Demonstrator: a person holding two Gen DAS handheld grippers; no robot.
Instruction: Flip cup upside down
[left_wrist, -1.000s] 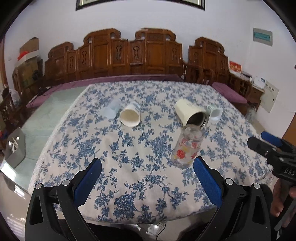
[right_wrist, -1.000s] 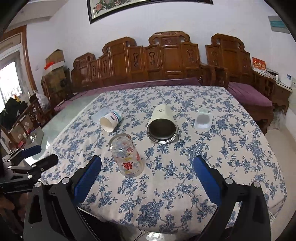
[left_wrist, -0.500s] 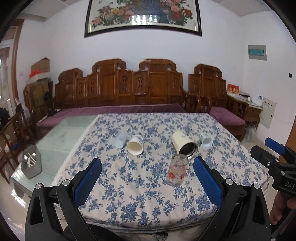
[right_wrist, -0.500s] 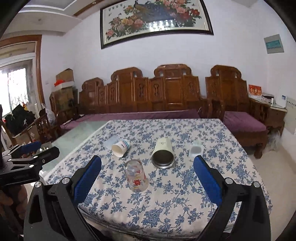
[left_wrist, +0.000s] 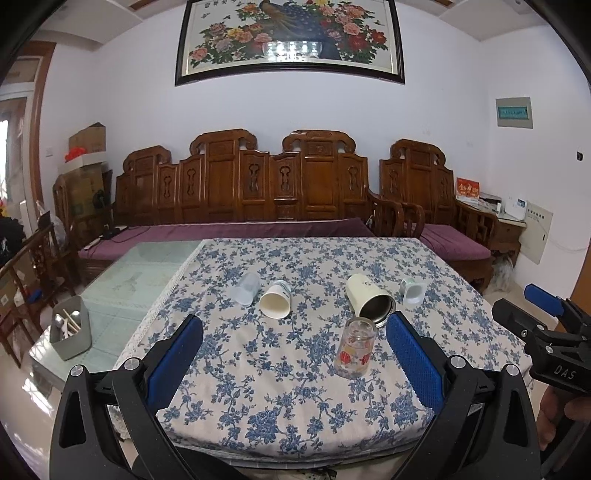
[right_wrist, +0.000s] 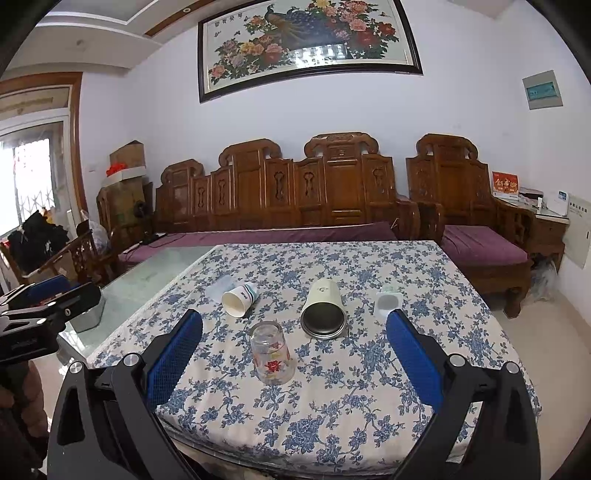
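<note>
A clear glass cup with red flowers (left_wrist: 355, 348) (right_wrist: 272, 352) stands mouth-down near the table's front edge. Behind it lie a cream steel-lined tumbler (left_wrist: 370, 300) (right_wrist: 323, 308), a white paper cup (left_wrist: 275, 298) (right_wrist: 239, 298), a clear plastic cup (left_wrist: 245, 289) (right_wrist: 220, 287) and a small white cup (left_wrist: 412, 291) (right_wrist: 388, 302), all on their sides. My left gripper (left_wrist: 293, 354) and my right gripper (right_wrist: 293, 354) are both open and empty, held back in front of the table's near edge.
The table wears a blue floral cloth (left_wrist: 288, 369); a bare glass top (left_wrist: 133, 273) lies to its left with a grey utensil box (left_wrist: 70, 332). A carved wooden bench (left_wrist: 277, 192) stands behind. The right gripper shows at the left view's right edge (left_wrist: 546, 332).
Both grippers have drawn back and up from the table, so the cups look smaller and farther. The cups have not moved.
</note>
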